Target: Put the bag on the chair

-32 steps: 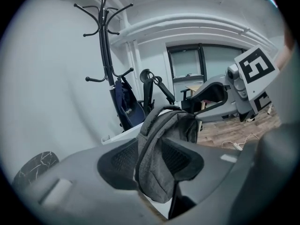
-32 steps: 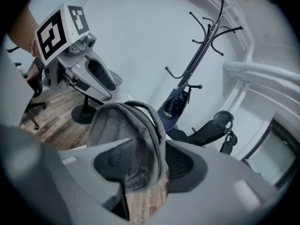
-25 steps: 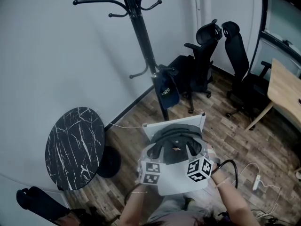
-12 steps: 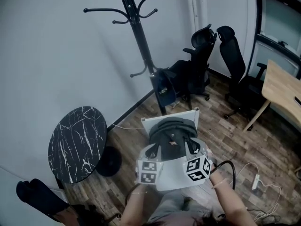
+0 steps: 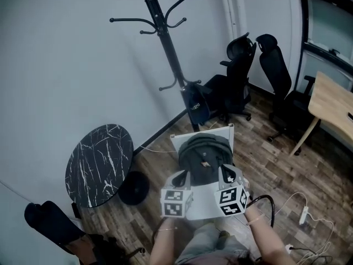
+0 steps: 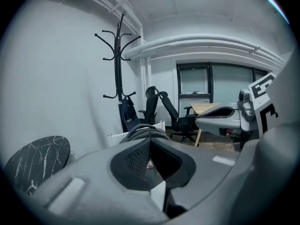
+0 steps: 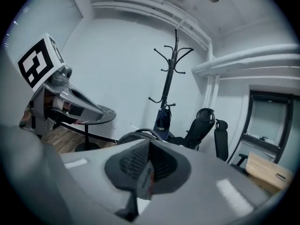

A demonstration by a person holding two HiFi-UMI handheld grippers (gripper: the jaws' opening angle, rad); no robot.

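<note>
White chair [image 5: 230, 132] at centre has the dark grey backpack [image 5: 205, 154] sitting on its seat, with left gripper [image 5: 181, 176] and right gripper [image 5: 226, 173] side by side on its near side, both jaw pairs just closed together, empty.

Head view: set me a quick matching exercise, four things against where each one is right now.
Things:
1. bag
2. blue bag
3. table
4. desk

Places:
A. hangs on the coat rack
B. at the view's right edge
C. on the white chair
D. at the left, by the wall

Pairs: 1-C, 2-A, 3-D, 4-B.
</note>
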